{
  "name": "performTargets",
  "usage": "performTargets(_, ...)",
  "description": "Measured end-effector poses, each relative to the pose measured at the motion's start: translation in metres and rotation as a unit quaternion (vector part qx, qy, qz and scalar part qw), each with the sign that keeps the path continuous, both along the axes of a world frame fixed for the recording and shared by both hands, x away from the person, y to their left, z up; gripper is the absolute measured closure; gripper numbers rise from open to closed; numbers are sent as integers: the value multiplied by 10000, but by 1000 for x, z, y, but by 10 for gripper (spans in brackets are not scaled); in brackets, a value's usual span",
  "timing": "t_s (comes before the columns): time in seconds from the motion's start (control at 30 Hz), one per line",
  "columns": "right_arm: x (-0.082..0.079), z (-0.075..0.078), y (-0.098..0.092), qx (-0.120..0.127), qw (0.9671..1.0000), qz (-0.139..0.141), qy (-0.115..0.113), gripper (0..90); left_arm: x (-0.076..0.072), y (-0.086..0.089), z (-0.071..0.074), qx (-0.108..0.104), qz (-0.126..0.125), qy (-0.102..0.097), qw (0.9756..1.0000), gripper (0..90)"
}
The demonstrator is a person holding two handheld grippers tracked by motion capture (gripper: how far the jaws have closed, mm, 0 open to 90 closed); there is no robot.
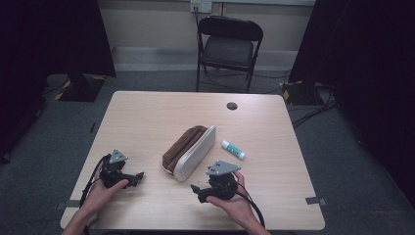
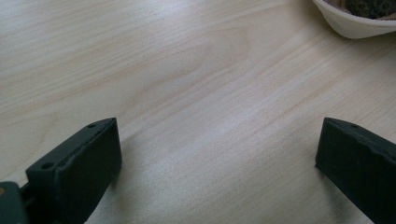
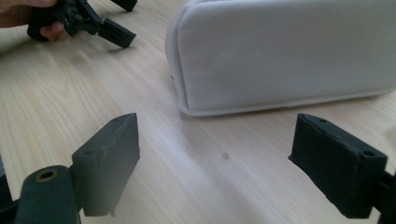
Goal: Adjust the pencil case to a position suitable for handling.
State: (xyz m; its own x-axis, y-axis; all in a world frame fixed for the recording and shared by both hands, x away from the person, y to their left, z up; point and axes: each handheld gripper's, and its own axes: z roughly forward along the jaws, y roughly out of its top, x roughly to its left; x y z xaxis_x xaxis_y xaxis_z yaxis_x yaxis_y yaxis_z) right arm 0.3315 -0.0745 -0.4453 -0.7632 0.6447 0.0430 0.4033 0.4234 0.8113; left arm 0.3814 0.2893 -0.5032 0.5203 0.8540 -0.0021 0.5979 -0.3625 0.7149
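Hands low at near edge of bench (image 1: 147, 112), one tool apiece. Closest to white case (image 1: 195, 152): right tool (image 3: 215, 158), released, jaws spread wide with bare wood between, nothing pinched. Aimed at rounded near end of white case just ahead, not touching. Left of white case, a little farther off: left tool (image 2: 217, 154), likewise released, jaws wide apart and empty, low over bare wood. Corner of white case peeking in at top right of left gripper view.

Progress, judging from layout: barely started. No grip taken. White case flat on bench near its middle, brown pouch (image 1: 182, 143) pressed along its left flank, touching. Zip state impossible to tell from here. Looks like approach step: closing in on near end, then pinch, then whatever handling follows, all of that left to do.

Room now. Plenty of open wood left of white case and beyond it, good for sliding or turning. Right of white case, near its far end, glue stick (image 1: 233, 149) lying close but apart, worth minding on any swing that way. Beyond white case, small dark grommet (image 1: 232, 105) near far edge, well apart. Near edge close behind hands, so little slack for pulling back. Past far edge, off bench, folding chair (image 1: 229, 49), no obstacle.
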Motion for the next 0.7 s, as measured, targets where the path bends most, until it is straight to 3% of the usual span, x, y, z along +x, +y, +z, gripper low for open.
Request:
performTargets(0.1, 4, -2, 11, -104, 9999, -58, 37, 147, 0, 0, 0, 0, 0, 0, 10000, 0)
performTargets(0.23, 15, -7, 22, -99, 9994, -128, 300, 147, 0, 0, 0, -1, 1, 0, 10000, 0)
performTargets(0.5, 29, -7, 42, -66, 9993, -263, 258, 145, 0, 0, 0, 3, -10, 2, 10000, 0)
performTargets(0.7, 35, -7, 52, -36, 9985, -413, 353, 145, -1, 0, 0, -6, -21, 7, 10000, 0)
